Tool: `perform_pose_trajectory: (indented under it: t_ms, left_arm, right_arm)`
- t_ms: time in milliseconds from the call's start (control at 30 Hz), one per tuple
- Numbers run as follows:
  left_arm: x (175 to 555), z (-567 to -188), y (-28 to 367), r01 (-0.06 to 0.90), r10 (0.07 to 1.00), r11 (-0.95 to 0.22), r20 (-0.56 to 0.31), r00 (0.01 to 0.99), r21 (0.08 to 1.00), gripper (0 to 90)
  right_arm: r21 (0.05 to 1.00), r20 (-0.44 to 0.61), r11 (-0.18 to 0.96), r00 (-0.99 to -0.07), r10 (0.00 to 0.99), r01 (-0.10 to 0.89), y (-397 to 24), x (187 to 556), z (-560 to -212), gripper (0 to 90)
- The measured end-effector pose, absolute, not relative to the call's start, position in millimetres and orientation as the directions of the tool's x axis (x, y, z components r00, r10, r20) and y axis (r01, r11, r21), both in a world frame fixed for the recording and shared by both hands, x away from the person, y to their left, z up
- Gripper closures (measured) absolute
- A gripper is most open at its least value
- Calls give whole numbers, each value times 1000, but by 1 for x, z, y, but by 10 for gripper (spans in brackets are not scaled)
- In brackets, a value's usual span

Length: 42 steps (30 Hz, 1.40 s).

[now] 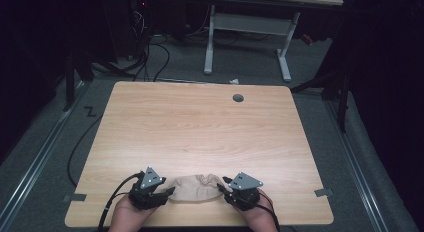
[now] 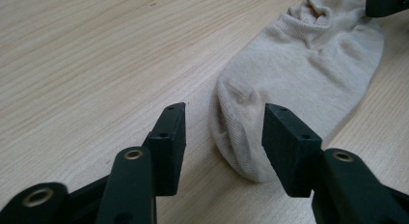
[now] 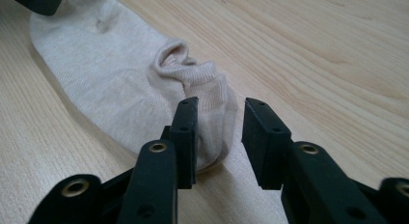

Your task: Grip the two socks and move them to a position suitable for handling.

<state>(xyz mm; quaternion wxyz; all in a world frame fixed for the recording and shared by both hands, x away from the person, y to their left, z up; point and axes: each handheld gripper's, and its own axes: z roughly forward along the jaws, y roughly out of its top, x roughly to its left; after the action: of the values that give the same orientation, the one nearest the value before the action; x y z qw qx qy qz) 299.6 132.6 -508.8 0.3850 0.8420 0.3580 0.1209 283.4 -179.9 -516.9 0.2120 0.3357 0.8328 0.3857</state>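
A beige ankle sock [image 1: 196,188] lies flat on the wooden table [image 1: 200,127] close to its front edge, between the two hand-held grippers. My left gripper [image 1: 167,194] is at the sock's toe end. In the left gripper view the toe of the sock [image 2: 299,60] lies between the spread jaws of the left gripper [image 2: 225,118], and neither pad presses on it. My right gripper [image 1: 223,189] is at the cuff end. There the sock's bunched cuff [image 3: 193,74] sits in the gap of the right gripper [image 3: 221,113], whose jaws stand apart and off the cloth.
A round cable hole [image 1: 238,98] sits near the table's far edge. Beyond the table are white desk legs [image 1: 209,42] and loose cables [image 1: 150,52] on the grey floor. Tape marks [image 1: 74,197] lie at the front corners.
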Motion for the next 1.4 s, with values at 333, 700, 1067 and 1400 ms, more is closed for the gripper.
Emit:
perform_pose_trajectory:
  t_ms: [333, 700, 1067, 1400]
  left_arm:
    - [306, -506, 139, 500, 701, -438, -64, 710, 747, 465]
    - [308, -506, 142, 500, 704, -435, -63, 707, 749, 458]
    - [331, -507, 161, 483, 748, -429, 1, 664, 763, 454]
    - [347, -505, 202, 516, 824, -353, -3, 567, 781, 454]
  right_arm:
    - [794, -95, 459, -664, 741, 399, -185, 287, -516, 633]
    - [804, -70, 422, -637, 767, 420, -196, 293, -517, 628]
    - [807, -73, 395, -590, 804, 439, -211, 301, -516, 629]
    - [830, -27, 283, -473, 881, 481, -249, 314, -515, 622]
